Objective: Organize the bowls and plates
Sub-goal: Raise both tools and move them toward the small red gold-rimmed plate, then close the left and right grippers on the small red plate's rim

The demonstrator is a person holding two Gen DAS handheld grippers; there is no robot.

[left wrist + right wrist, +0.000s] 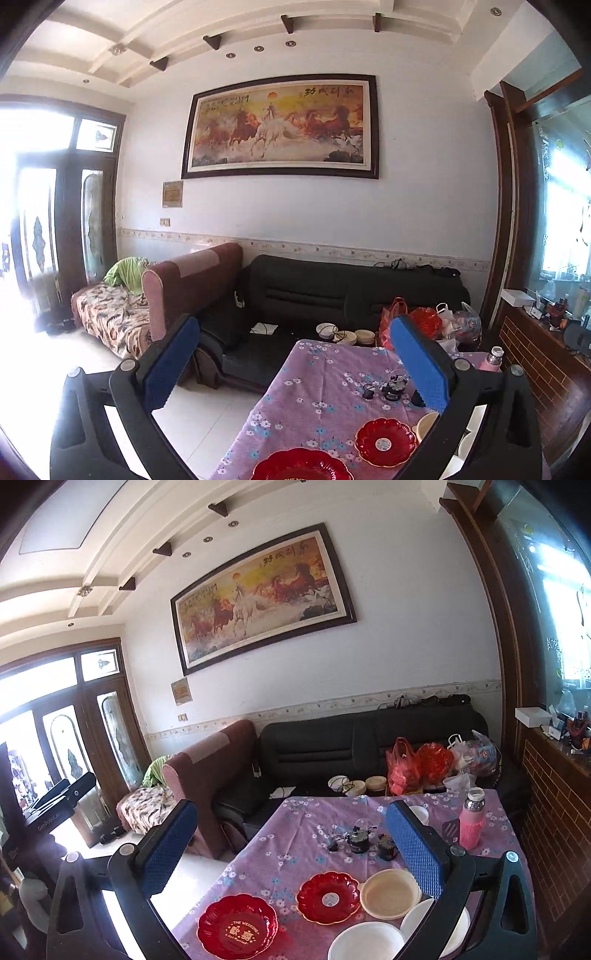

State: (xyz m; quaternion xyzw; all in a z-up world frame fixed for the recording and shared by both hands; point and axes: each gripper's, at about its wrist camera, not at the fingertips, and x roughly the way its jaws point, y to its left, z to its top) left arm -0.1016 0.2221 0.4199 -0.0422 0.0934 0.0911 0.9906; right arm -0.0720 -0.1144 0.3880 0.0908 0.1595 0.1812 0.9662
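Lilac tablecloth sprinkled with white and blue blossoms, glossy red scalloped plate with gold lettering at 7 o'clock, second red plate with pale round sticker, cream bowl, white plates at 5 o'clock, pink bottle at 3 o'clock, blue-padded fingers.

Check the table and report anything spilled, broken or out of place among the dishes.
Nothing is spilled or visibly broken. The dishes simply lie unsorted, side by side: two red plates, a cream bowl and white plates. The odd items are small dark gadgets with cords mid-table, which are not dishware.
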